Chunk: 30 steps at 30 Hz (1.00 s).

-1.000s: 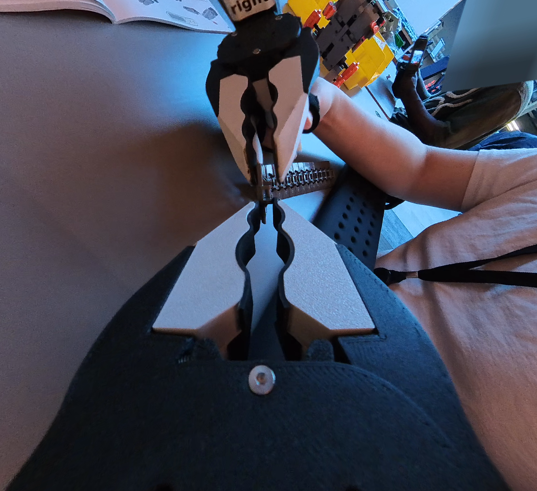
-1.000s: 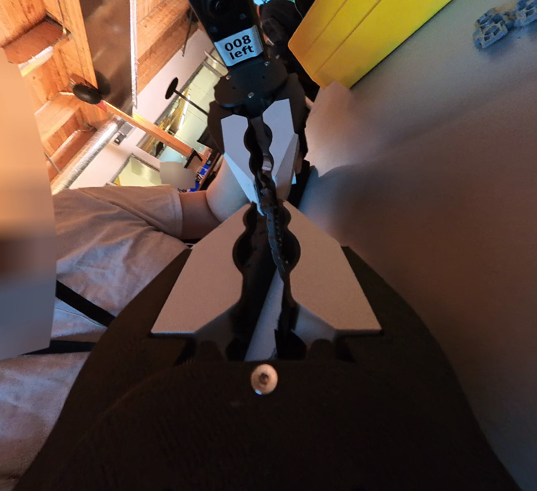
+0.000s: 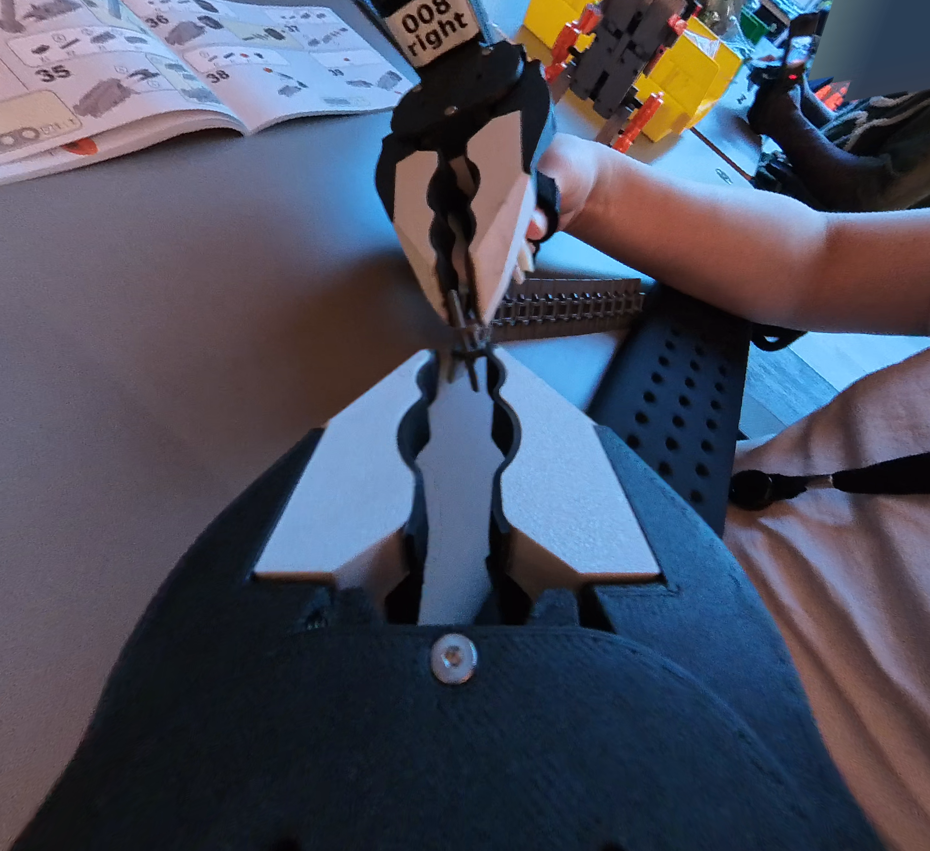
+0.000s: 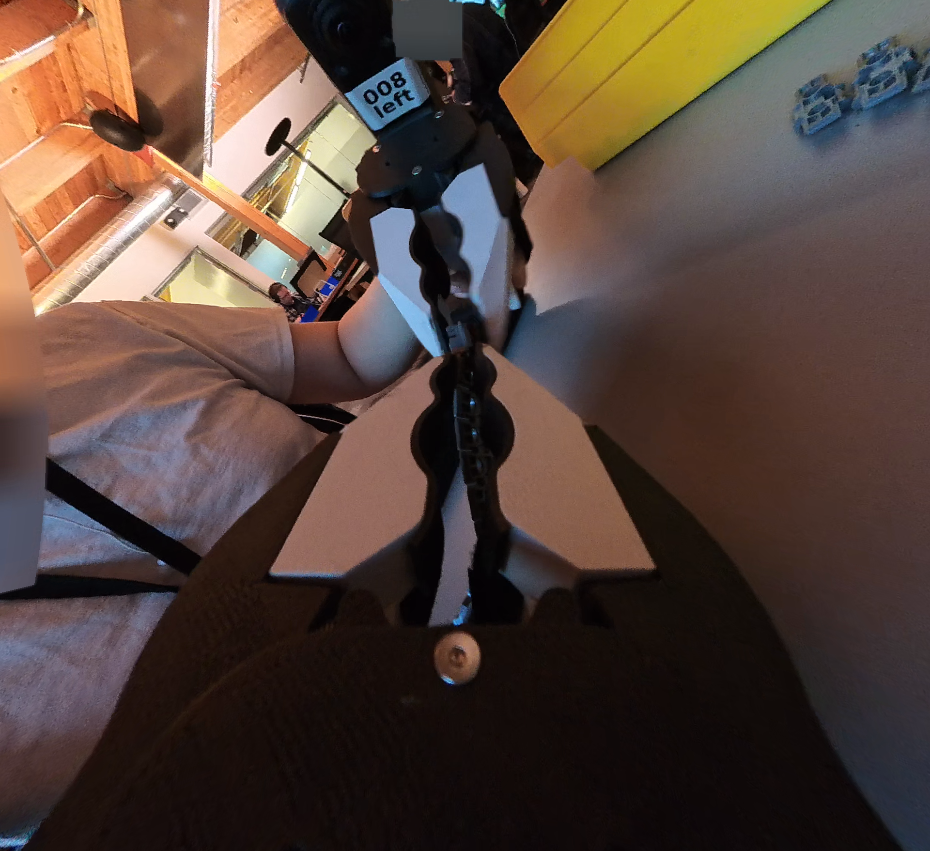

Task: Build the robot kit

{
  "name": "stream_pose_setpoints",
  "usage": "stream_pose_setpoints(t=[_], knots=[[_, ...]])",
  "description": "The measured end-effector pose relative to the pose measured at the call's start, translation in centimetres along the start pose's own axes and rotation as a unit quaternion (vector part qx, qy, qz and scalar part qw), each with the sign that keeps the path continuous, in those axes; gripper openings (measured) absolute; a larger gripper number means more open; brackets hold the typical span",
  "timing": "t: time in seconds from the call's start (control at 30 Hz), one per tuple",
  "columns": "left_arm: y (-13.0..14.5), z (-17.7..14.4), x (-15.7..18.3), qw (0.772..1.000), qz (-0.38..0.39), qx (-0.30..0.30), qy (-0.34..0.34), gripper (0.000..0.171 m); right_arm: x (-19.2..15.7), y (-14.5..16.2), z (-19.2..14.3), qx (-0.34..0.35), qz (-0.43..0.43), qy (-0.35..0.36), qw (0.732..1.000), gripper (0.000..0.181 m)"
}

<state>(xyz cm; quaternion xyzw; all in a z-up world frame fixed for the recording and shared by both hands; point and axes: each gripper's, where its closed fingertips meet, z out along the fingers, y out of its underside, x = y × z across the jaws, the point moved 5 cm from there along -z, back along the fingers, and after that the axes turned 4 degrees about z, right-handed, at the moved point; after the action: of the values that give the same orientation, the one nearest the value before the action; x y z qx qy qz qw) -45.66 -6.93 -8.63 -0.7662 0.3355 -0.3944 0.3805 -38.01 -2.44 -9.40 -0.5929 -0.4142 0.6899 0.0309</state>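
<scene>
both grippers tilted; more of the booklet shows upper left.
right gripper clamps the track chain; left gripper pinches its end link.

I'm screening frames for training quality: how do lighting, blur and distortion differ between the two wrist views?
Left wrist view: cool even light, sharp on the right gripper and the track chain, booklet edges stretched by the wide lens. Right wrist view: warm and dimmer, table softly blurred, left gripper fairly crisp, yellow bin bright.
</scene>
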Motion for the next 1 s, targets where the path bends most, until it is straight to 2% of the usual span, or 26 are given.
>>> stream_pose_setpoints(t=[0.03,0.13,0.4,0.53,0.6,1.0], knots=[[0.04,0.01,-0.22,1.0,-0.005,-0.001,-0.005,0.023,-0.05,0.06,0.05,-0.003,0.0,-0.002,1.0,0.004],[0.05,0.08,-0.02,1.0,-0.019,0.001,0.021,0.015,-0.04,0.08,0.1,-0.004,-0.002,-0.001,1.0,0.004],[-0.02,0.43,0.1,0.998,-0.028,-0.004,0.048,0.012,-0.23,-0.1,-0.19,0.006,0.002,-0.016,1.0,0.005],[-0.07,0.5,-0.26,0.997,-0.05,-0.001,0.055,0.024,-0.33,-0.18,-0.21,0.01,0.005,-0.024,1.0,0.005],[-0.19,0.57,0.01,0.996,-0.049,0.004,0.073,0.016,-0.32,-0.2,-0.24,0.011,0.006,-0.025,1.0,0.004],[-0.44,0.7,0.13,0.998,-0.037,0.009,0.045,0.008,-0.28,-0.46,-0.59,0.022,-0.001,-0.024,0.999,0.004]])
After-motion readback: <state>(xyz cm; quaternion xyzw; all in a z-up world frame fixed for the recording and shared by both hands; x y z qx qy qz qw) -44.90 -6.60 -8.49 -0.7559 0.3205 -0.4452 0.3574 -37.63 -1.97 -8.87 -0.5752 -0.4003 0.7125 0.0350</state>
